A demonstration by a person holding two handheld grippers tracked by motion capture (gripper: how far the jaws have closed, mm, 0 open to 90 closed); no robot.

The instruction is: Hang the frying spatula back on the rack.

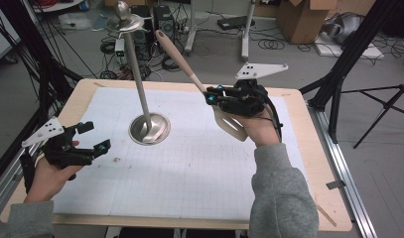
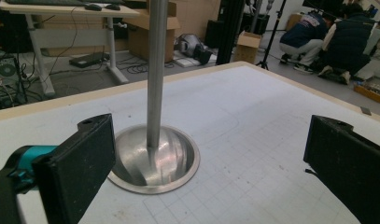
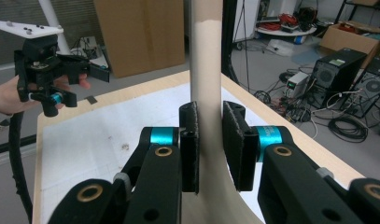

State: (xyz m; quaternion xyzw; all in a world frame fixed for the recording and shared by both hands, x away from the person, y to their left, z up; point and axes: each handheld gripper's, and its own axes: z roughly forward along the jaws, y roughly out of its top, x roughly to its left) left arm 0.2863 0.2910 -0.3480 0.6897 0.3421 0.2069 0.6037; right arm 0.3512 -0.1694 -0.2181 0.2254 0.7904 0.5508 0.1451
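A beige spatula (image 1: pixel 177 55) slants up over the table, its flat blade (image 1: pixel 230 125) low by the person's right hand. My right gripper (image 1: pixel 212 94) is shut on its handle just above the blade. The right gripper view shows both pads pressing the handle (image 3: pixel 205 70), with the right gripper (image 3: pixel 210 144) around it. A metal stand (image 1: pixel 149 129) with a round dished base and a tall pole (image 1: pixel 137 74) rises at the mat's middle left. My left gripper (image 1: pixel 93 136) is open near the table's left edge, and nothing is between its jaws. Its own view faces the stand's base (image 2: pixel 152 161).
A white gridded mat (image 1: pixel 189 168) covers most of the wooden table (image 1: pixel 90 88). The stand's top (image 1: pixel 124 21) carries a disc and a ball. Black tripod legs, cables and cardboard boxes surround the table. Two people crouch on the floor far off (image 2: pixel 337 37).
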